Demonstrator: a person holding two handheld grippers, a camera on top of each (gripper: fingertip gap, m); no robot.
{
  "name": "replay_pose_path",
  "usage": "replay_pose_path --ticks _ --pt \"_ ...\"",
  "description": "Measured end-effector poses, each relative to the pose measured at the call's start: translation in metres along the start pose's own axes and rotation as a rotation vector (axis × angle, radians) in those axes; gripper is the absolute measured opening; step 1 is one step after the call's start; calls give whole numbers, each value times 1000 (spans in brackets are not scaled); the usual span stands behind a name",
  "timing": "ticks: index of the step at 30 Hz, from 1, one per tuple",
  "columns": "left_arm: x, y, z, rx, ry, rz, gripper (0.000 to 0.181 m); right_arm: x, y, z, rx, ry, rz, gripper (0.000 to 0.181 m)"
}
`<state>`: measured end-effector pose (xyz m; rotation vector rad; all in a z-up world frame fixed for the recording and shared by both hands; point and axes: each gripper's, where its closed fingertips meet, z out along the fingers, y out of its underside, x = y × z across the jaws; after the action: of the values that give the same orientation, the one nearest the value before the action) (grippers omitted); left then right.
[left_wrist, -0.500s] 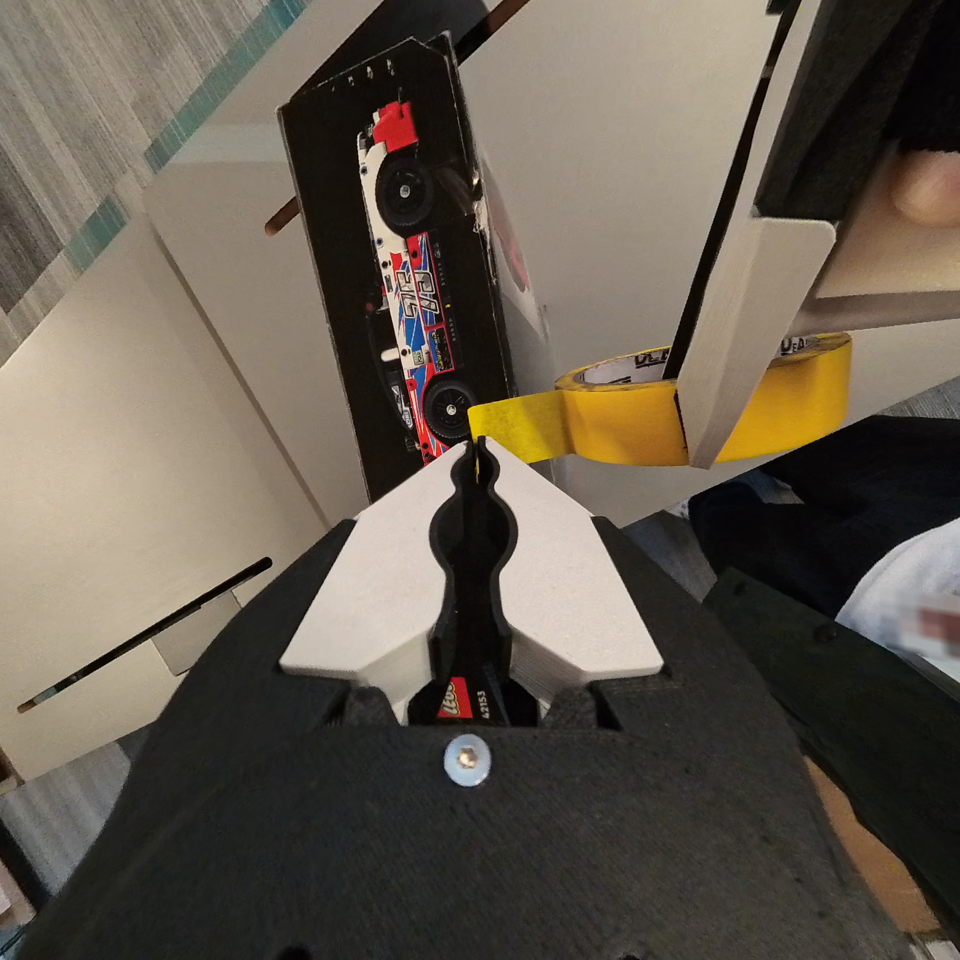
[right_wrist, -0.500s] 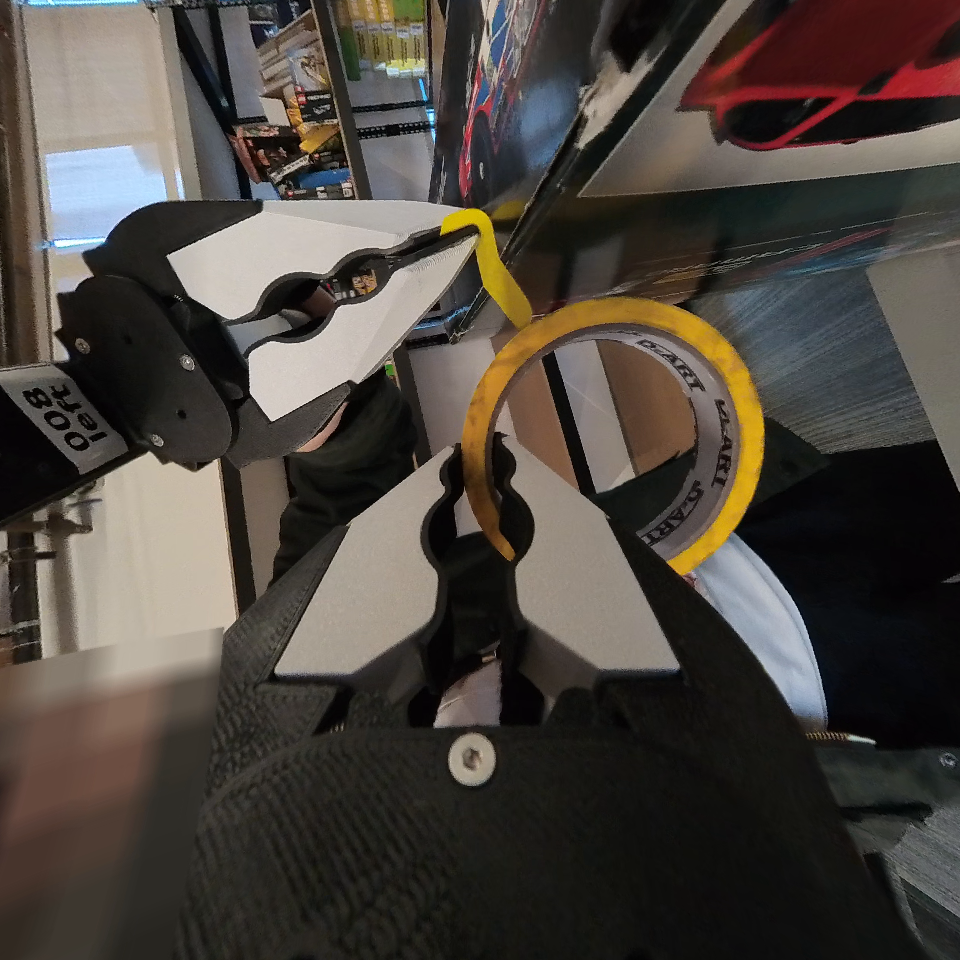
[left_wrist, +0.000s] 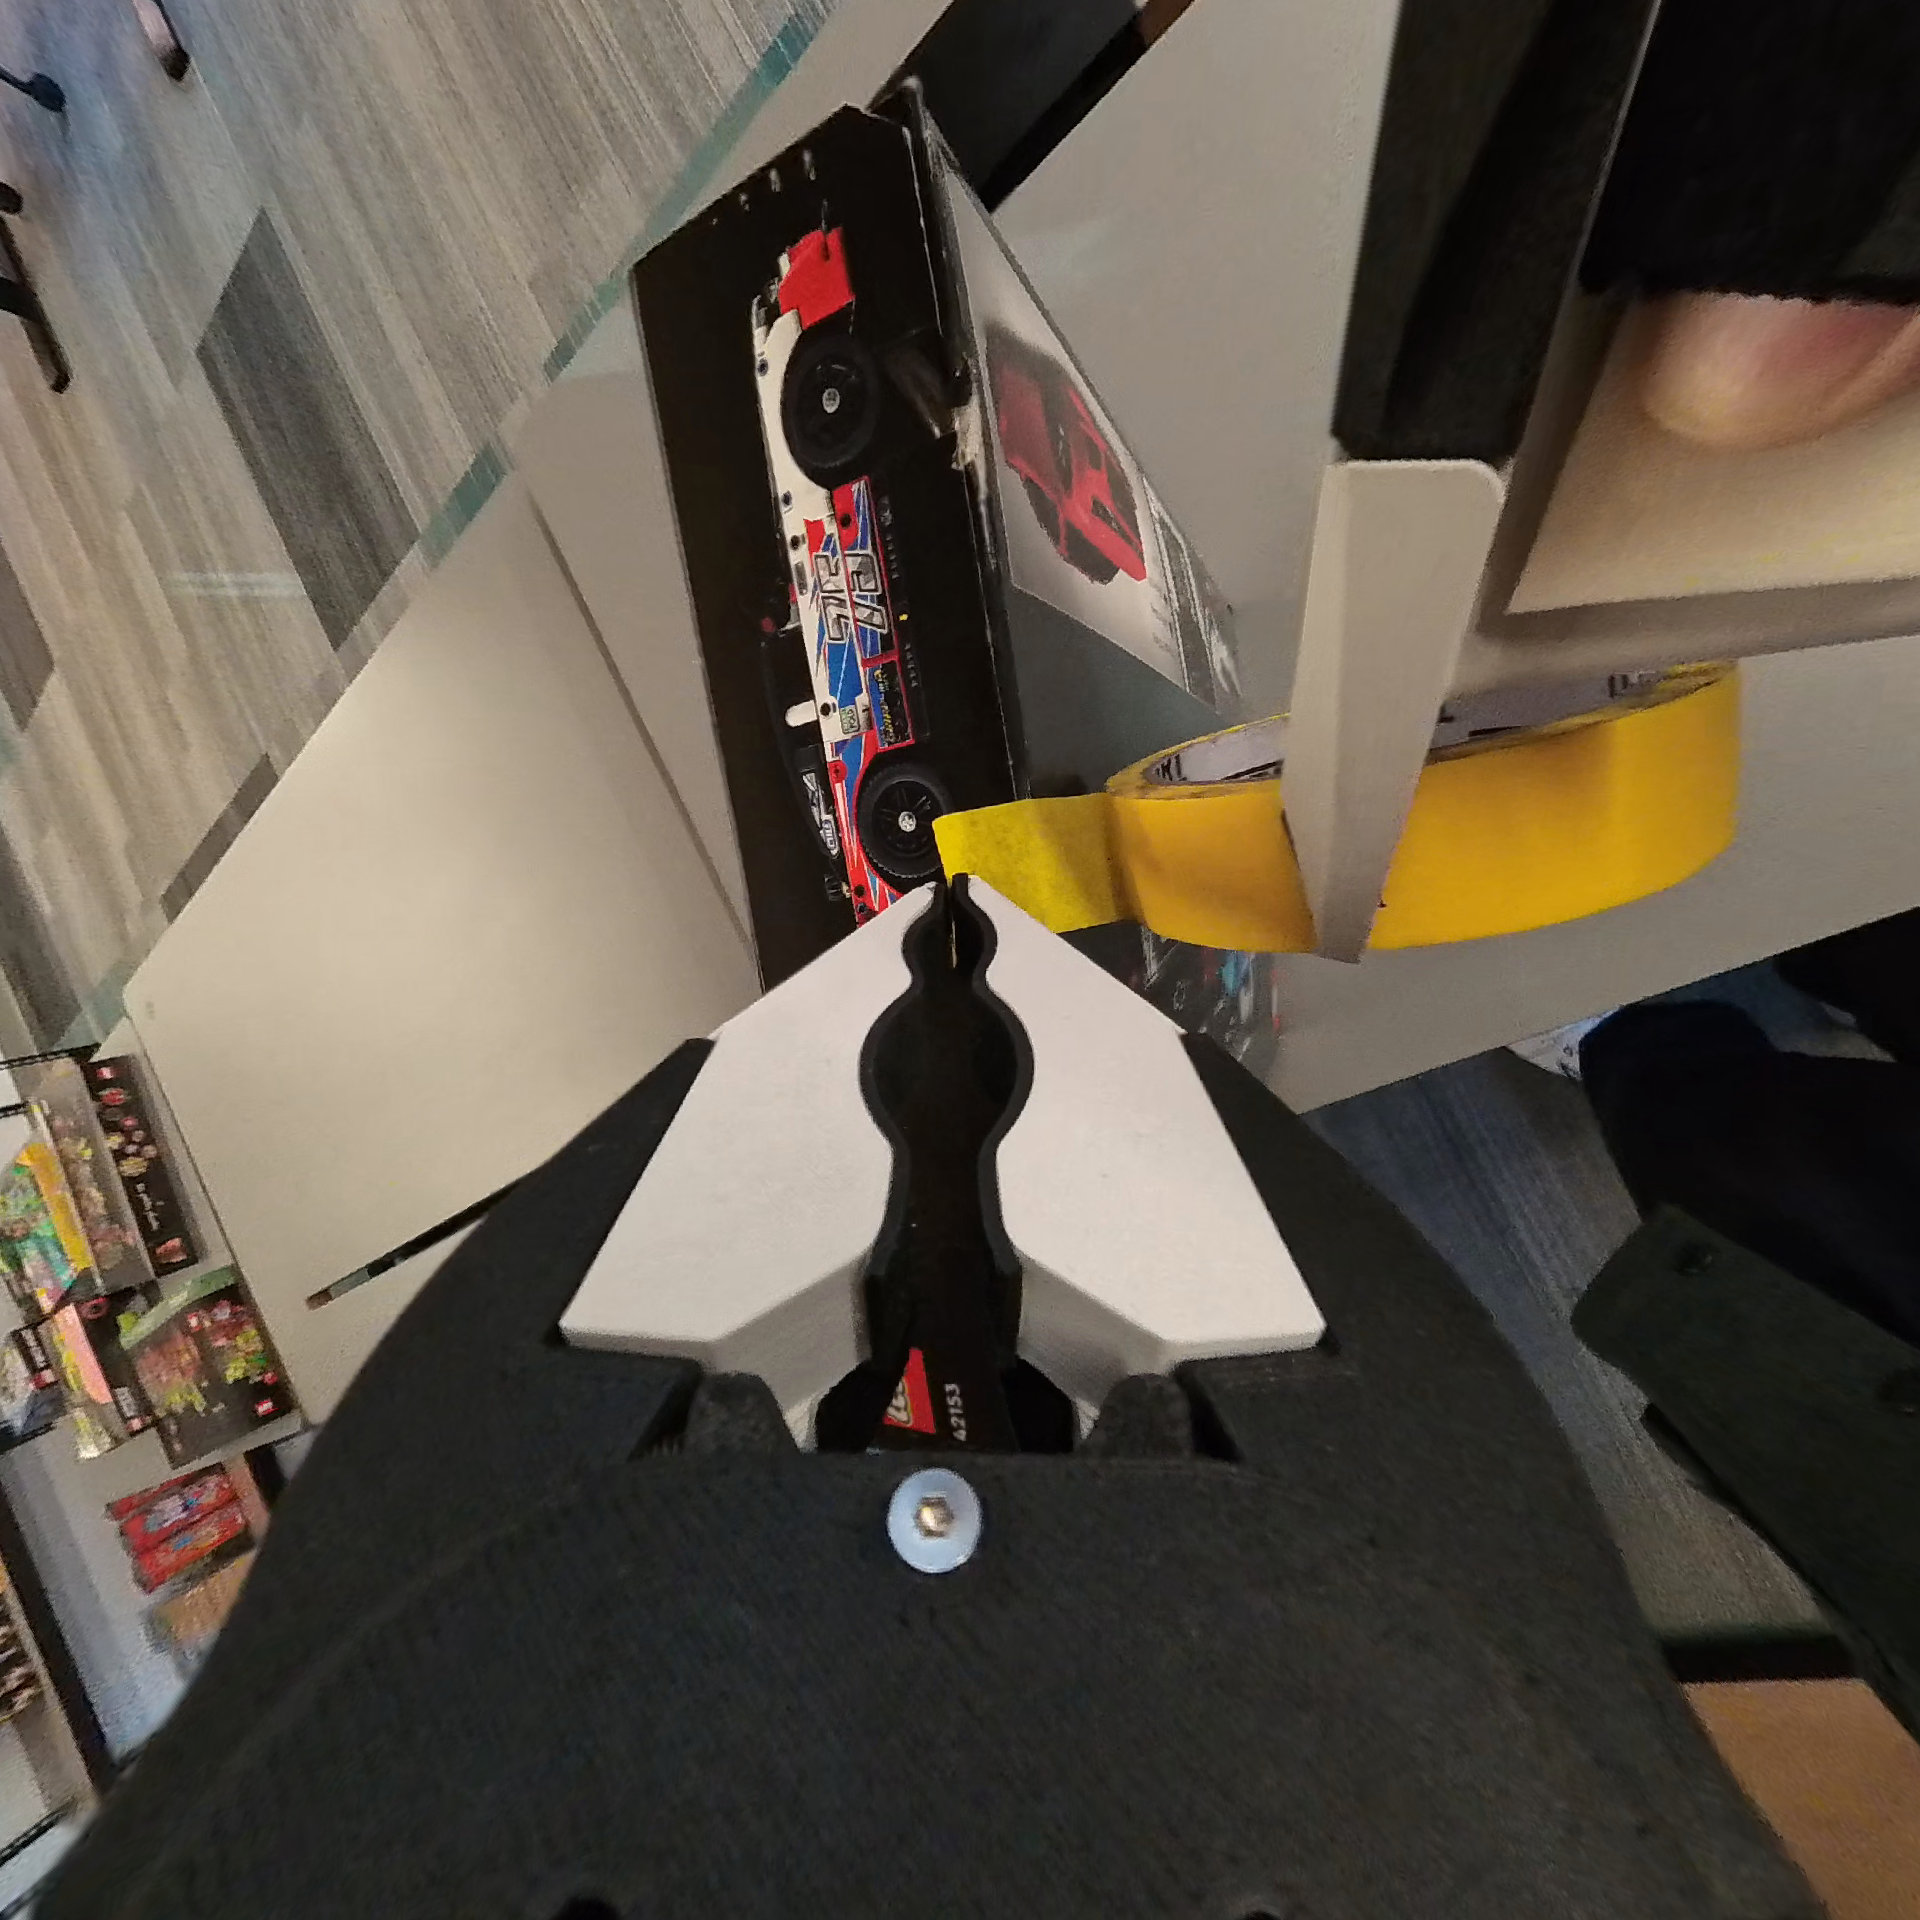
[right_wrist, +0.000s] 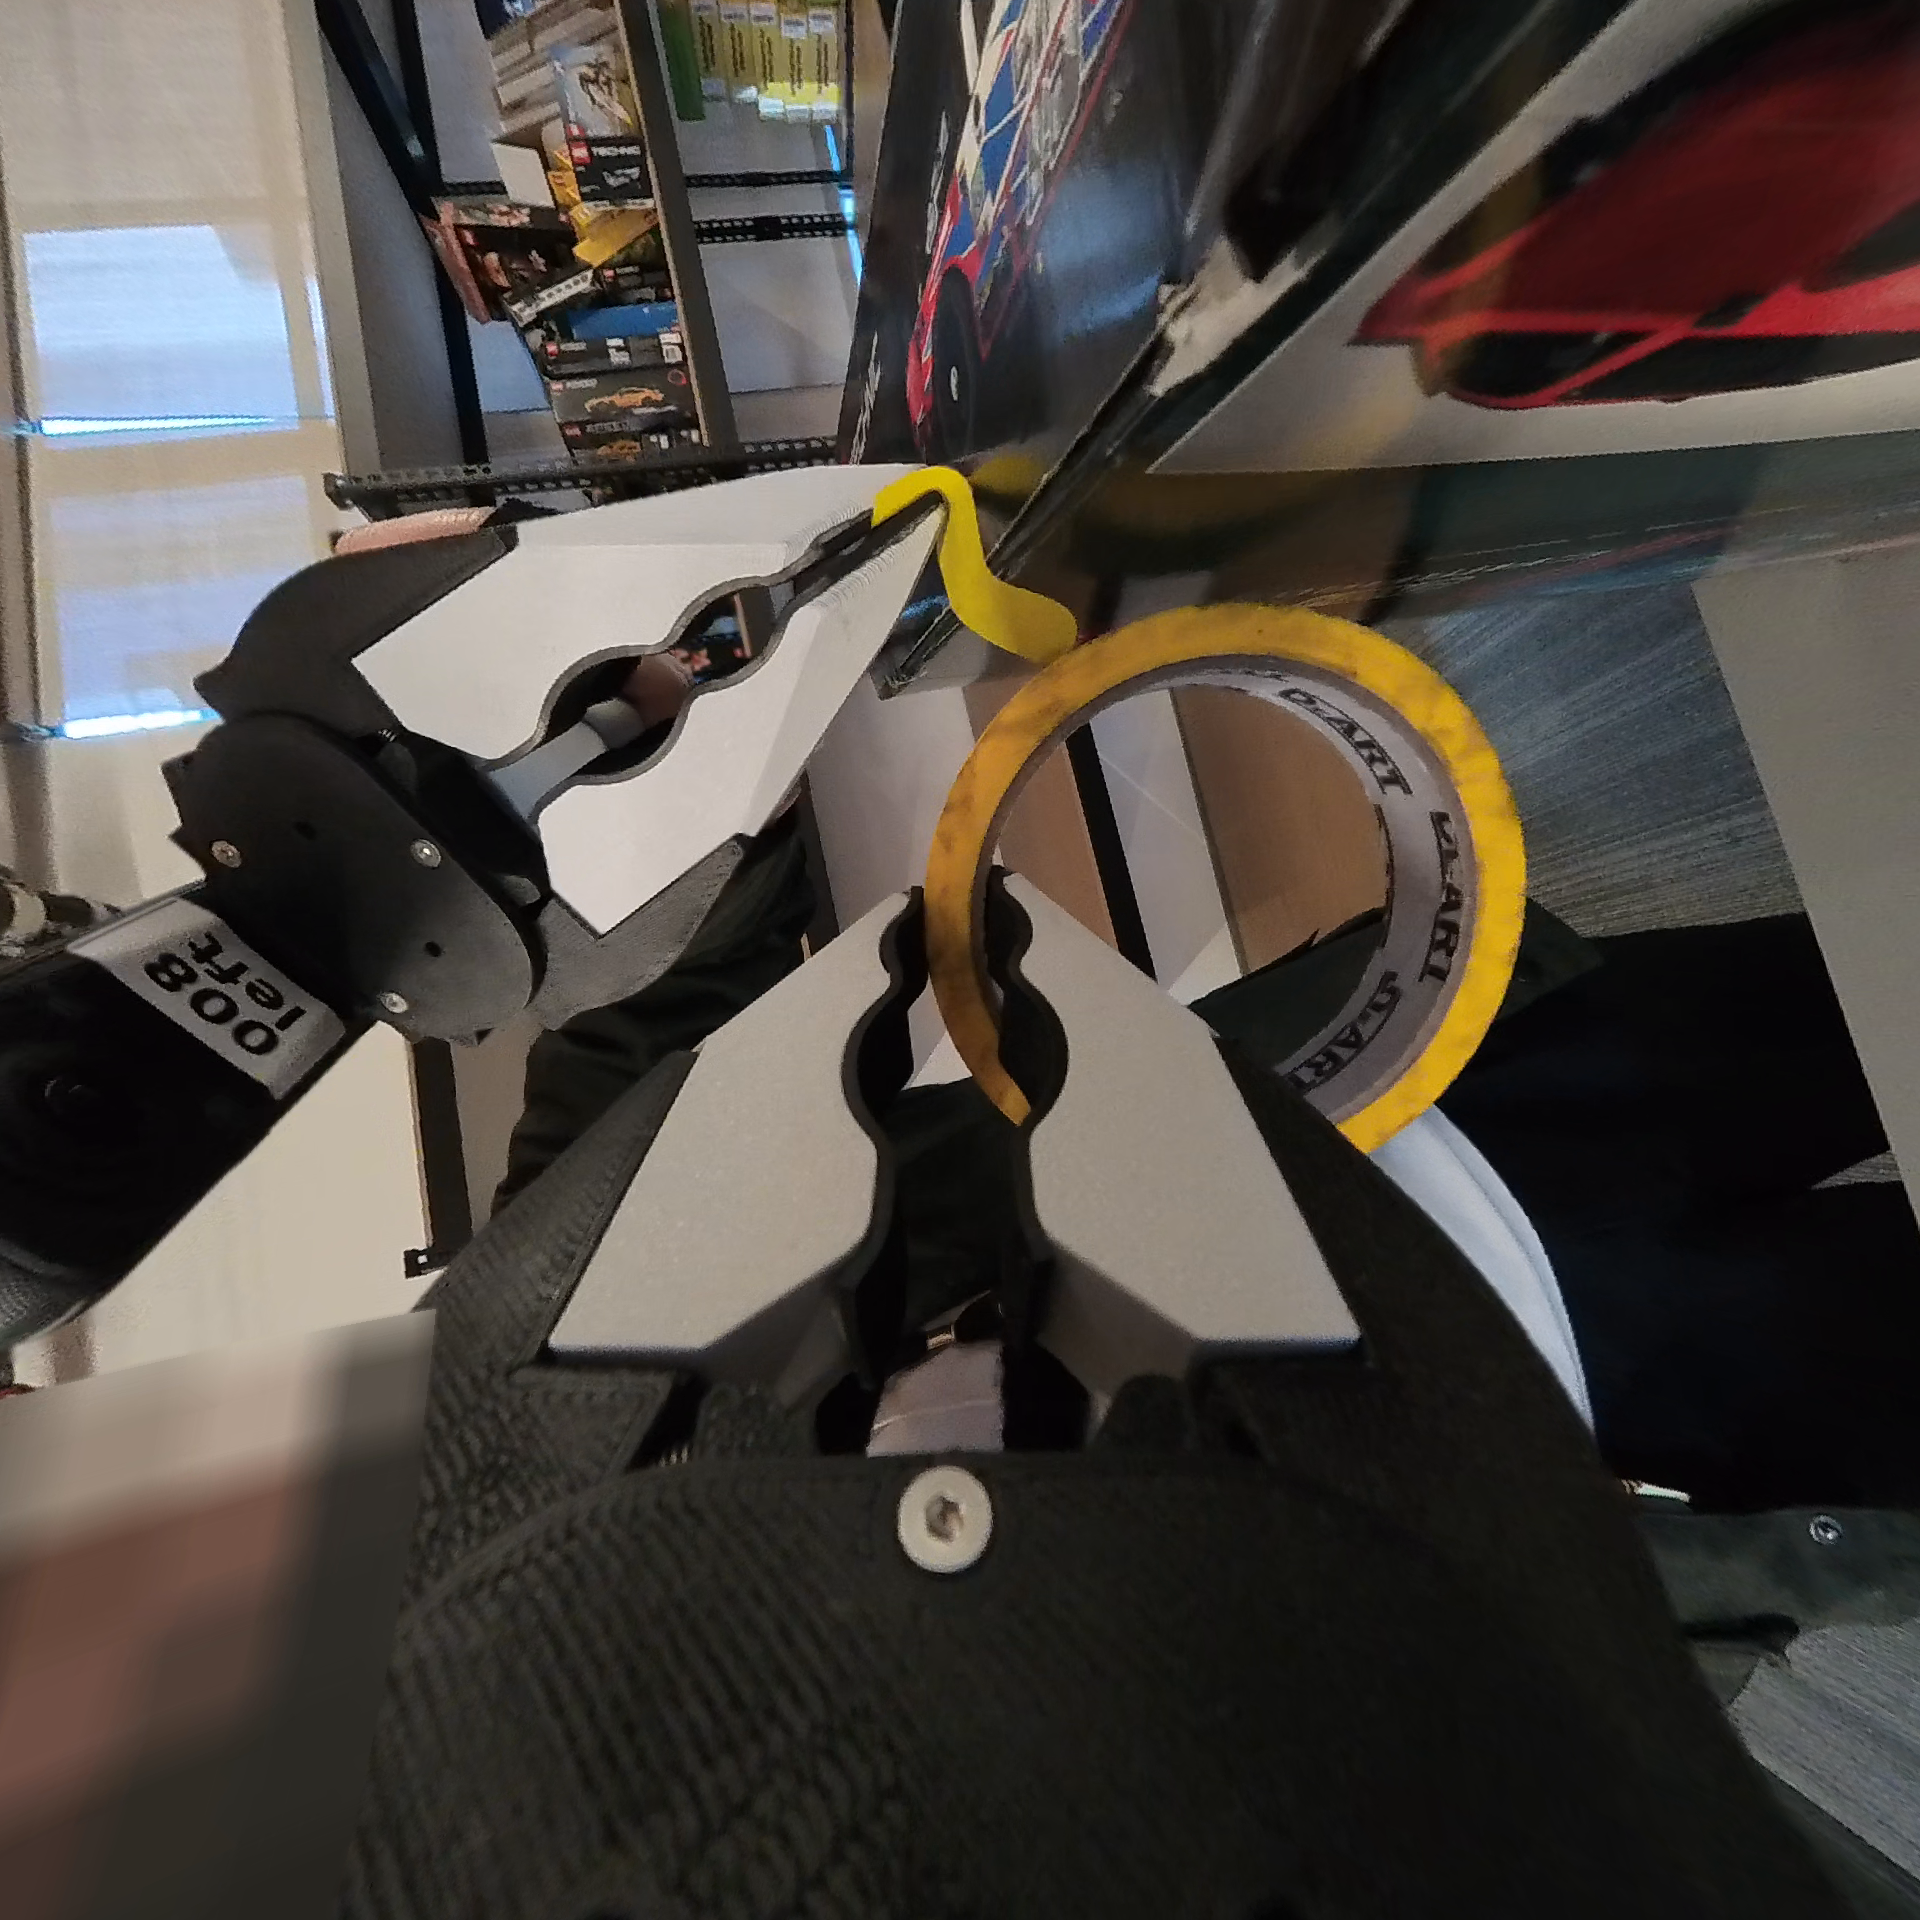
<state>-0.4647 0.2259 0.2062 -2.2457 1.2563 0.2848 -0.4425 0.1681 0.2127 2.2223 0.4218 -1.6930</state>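
A: Two grippers, one roll of yellow masking tape (right_wrist: 1226, 883) shared between them. Right gripper (right_wrist: 951, 894) is clamped on the ring's wall, one finger inside the core, one outside. Left gripper (right_wrist: 914, 520) is closed to a pinch on the loose yellow tape tail (right_wrist: 987, 582).

B: Handling?

A: Light, I'd judge. The roll is stiff enough to be held by its wall; the tail is thin, limp paper, curling in an S between roll and pinch, and likely to tear or stick to itself. Best hold on the tail is flat across its end, where the left tips sit.

B: Where is it all?

A: Held in the air, just beside the corner of a black cardboard box printed with a racing car (left_wrist: 831, 540) (tail end looks to meet that corner; contact not certain). Box stands on a pale grey desk (left_wrist: 436, 935).

B: Pose?

A: Left gripper comes in low from the side, tips toward the box. Right gripper holds the roll edge-on below it.
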Motion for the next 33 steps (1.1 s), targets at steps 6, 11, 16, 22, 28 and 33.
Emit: replay_pose_path --ticks 6,11,16,22,28,33 --pt "0 -1 0 26 -114 69 0 2 1 0 8 1 -30 10" --pt "0 -1 -1 25 -102 67 0 4 1 0 13 -10 -26 10" --pt "0 0 -1 22 -15 20 0 5 2 0 15 -23 -34 9" --pt "1 -1 -1 35 -10 24 0 8 2 1 27 5 -125 11" --pt "0 0 -1 43 -18 29 0 7 1 -1 53 -14 -143 22" --pt "1 -1 -2 55 -3 21 0 6 -3 -16 89 12 -225 27"
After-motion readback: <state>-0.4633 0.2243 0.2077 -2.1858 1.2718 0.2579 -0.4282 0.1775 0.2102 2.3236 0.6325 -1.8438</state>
